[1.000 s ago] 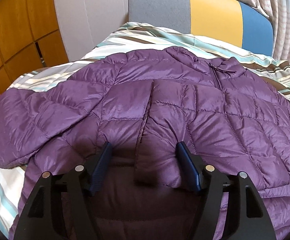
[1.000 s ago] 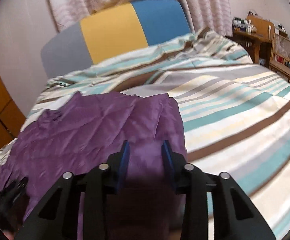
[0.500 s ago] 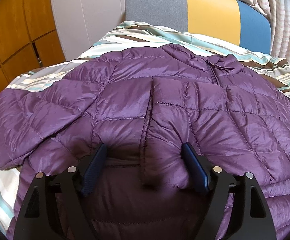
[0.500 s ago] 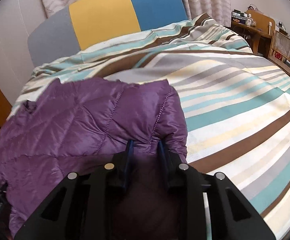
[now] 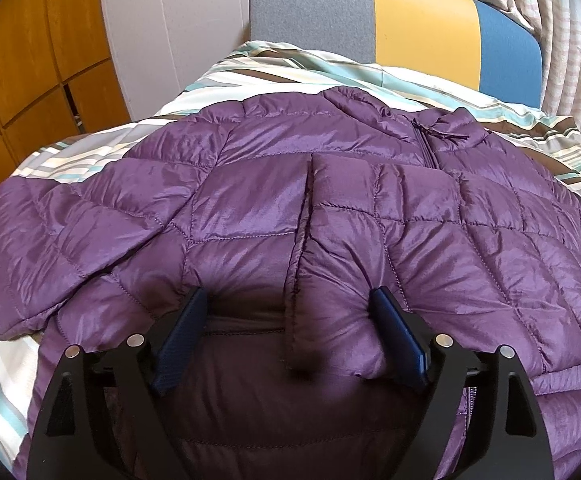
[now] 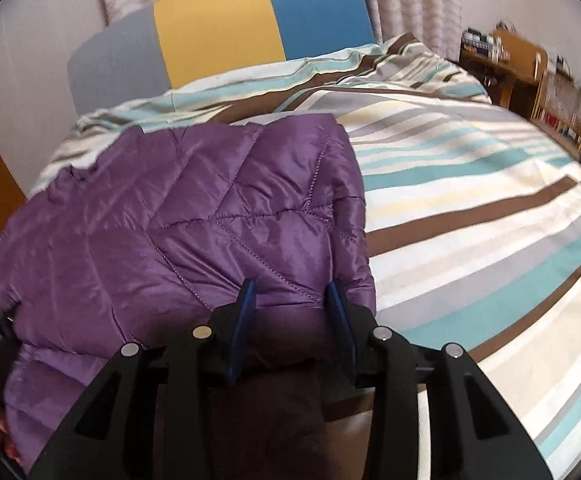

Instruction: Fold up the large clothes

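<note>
A purple quilted puffer jacket [image 5: 250, 200] lies spread on the striped bed, collar and zip toward the headboard. One sleeve [image 5: 362, 248] is folded across its front. My left gripper [image 5: 290, 300] is open, its blue fingers [image 5: 186, 320] wide apart on either side of the sleeve cuff, the cuff lying loose between them. In the right wrist view the jacket [image 6: 210, 208] fills the left half. My right gripper [image 6: 290, 292] has its jaws part open around the jacket's near right edge, with fabric bunched between the pads.
The striped bedcover [image 6: 470, 200] stretches to the right. A grey, yellow and blue headboard [image 5: 410, 32] stands behind. Wooden cupboards [image 5: 30, 80] are on the left. A wooden desk and chair [image 6: 530, 72] stand at the far right.
My left gripper opened wider around the sleeve cuff. My right gripper closed tight on the jacket edge half a second ago and has now spread apart again, moving left over the jacket.
</note>
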Motion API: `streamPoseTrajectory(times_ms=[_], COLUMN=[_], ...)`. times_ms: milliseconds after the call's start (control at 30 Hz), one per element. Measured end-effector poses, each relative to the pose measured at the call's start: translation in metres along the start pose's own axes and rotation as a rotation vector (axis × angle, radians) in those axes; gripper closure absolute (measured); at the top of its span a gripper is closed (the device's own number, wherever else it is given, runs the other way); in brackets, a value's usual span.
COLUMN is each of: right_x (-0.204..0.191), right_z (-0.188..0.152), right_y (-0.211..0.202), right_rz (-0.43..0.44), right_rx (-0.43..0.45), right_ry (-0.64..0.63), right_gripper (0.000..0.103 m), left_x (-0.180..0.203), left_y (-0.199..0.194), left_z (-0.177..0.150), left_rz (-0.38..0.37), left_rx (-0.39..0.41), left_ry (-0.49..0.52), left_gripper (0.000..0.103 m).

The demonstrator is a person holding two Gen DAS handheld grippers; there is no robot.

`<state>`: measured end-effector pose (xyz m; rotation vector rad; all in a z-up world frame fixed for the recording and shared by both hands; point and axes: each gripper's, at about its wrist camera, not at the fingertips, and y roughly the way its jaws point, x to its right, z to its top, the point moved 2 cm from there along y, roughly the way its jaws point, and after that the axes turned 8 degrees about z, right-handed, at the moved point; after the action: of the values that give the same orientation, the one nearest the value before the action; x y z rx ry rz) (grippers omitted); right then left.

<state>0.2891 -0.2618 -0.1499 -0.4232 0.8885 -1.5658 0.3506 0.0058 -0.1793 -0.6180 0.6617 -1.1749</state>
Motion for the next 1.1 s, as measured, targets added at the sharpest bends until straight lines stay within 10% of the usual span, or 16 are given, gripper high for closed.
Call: streamPoseTrajectory(times_ms=[600,1100], right_x=[-0.009,-0.008], right_z=[-0.003,-0.003], right_y=[0.006,0.006], right_rz=[-0.072,-0.071], right_rx=[0.006,0.007], right_ry=[-0.062,-0.063], right_gripper=[0.063,0.063], left_x=[-0.023,-0.116], left_y=[-0.021,-0.049], left_z=[-0.017,-0.047], left_rz=[-0.096,-0.095], left_rx=[-0.055,-0.066], left_ry=[-0.004,-0.221], left_gripper=[0.003,0.003])
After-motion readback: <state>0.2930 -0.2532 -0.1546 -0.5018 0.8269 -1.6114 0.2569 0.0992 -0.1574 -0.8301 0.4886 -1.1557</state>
